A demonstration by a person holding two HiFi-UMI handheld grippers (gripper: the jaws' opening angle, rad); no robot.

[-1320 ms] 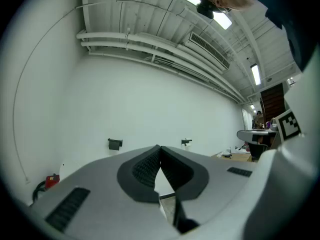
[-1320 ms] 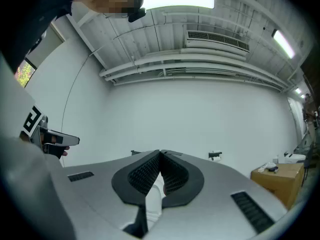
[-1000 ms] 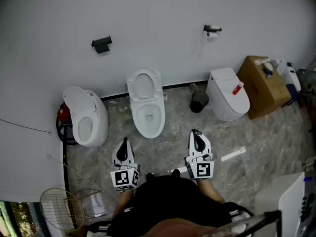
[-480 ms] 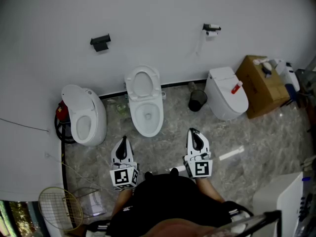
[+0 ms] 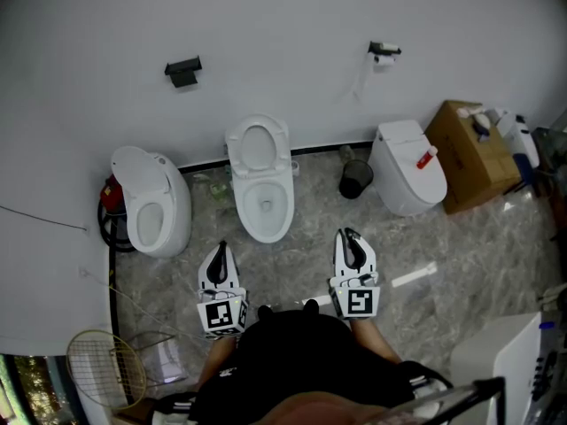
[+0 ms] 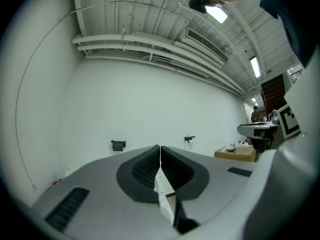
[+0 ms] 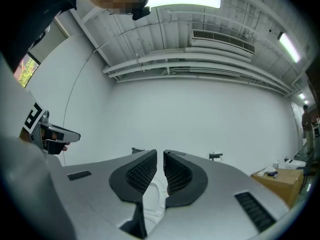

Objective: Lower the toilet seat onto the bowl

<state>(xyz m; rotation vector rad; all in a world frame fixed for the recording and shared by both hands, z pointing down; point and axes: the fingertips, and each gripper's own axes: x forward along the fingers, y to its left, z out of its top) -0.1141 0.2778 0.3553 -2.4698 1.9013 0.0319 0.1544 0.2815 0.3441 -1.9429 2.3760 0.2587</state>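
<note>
Head view, looking steeply down. Middle toilet (image 5: 266, 235) of three along the white wall (image 5: 292, 42): seat ring (image 5: 258, 146) raised and leaning back toward the wall, open bowl (image 5: 245, 204) below it. Taken as the task's own toilet, on the evidence of that upright ring. Long axis of bowl and seat running from the wall out toward the person. Hinge line at the wall end, so free edge of the ring uppermost and farthest back.

Left gripper (image 5: 221, 250): pads pressed together, nothing between them. Right gripper (image 5: 347, 235): jaws just opened to a narrow slit, nothing between them. Through that slit, in the right gripper view, only the distant toilet. Both held near the body, pointing about level at the wall, well apart from the toilet.

Key relation: lies ahead of both grippers and between their two lines, but off-centre, closer to the left gripper's line than to the right's. Probably calls for a forward reach with a slight inward swing from either hand, shorter for the left. Then a touch on the ring's top edge and a draw forward and down along the long axis.

Neighbours not to be confused with it: left toilet (image 5: 151, 206), set at an angle; right toilet (image 5: 406, 171), lid down, with a red object (image 5: 426, 158) on it. Small dark bin (image 5: 356, 181) between middle and right toilets.
</note>
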